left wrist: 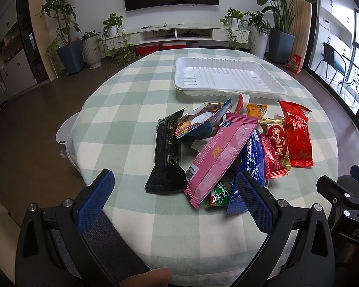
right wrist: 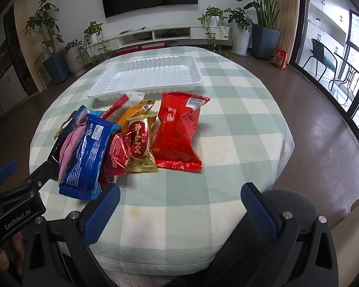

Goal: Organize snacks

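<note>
- readable text first: the gold packet (right wrist: 141, 143) has a red oval with Japanese katakana on it, the rest of the wrappers are too small or warped for me to read
- the left gripper's (left wrist: 176, 186) body shows "GenRobot.AI" in my right wrist view, and the right gripper's body shows "DAS" cut off at the frame edge in my left wrist view
- snack pile sits mid-tabletop on the checked tablecloth (left wrist: 122, 110), just in front of the white tray (left wrist: 227, 77), which lies toward the far edge
- pile has a black packet (left wrist: 166, 153) on the left, a pink packet (left wrist: 222, 150) across the middle, a blue packet (right wrist: 88, 153) under it, and a big red packet (right wrist: 177, 131) on the right side
- left gripper: fingers spread wide, holding nothing, hovering low at the near edge of the pile with its right finger just beside the blue packet's corner
- right gripper (right wrist: 179, 198): also wide open and empty, over bare cloth near the table's front edge, the red packet ahead of it
</note>
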Motion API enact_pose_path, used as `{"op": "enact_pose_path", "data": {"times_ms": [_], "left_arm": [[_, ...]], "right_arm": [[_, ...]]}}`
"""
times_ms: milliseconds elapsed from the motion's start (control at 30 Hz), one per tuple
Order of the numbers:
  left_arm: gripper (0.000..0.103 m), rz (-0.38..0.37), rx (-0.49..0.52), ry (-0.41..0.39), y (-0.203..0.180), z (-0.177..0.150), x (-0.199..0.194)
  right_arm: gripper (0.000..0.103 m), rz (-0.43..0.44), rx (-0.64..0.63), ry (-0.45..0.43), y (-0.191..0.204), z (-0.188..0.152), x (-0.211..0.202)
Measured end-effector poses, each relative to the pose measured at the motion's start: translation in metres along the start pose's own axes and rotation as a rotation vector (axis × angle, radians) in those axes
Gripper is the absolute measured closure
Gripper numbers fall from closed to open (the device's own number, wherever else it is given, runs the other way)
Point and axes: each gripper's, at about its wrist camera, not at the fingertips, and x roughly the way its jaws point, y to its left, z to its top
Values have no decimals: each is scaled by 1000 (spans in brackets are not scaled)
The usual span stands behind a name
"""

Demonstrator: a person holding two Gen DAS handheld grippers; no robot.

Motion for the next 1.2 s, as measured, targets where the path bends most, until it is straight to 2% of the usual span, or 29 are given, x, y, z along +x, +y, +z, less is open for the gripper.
{"op": "enact_pose_path", "data": {"times_ms": [1200], "left_arm": [[0, 2, 4, 9, -4, -2, 4]], "right_arm": [[0, 1, -5, 16, 5, -2, 2]]}}
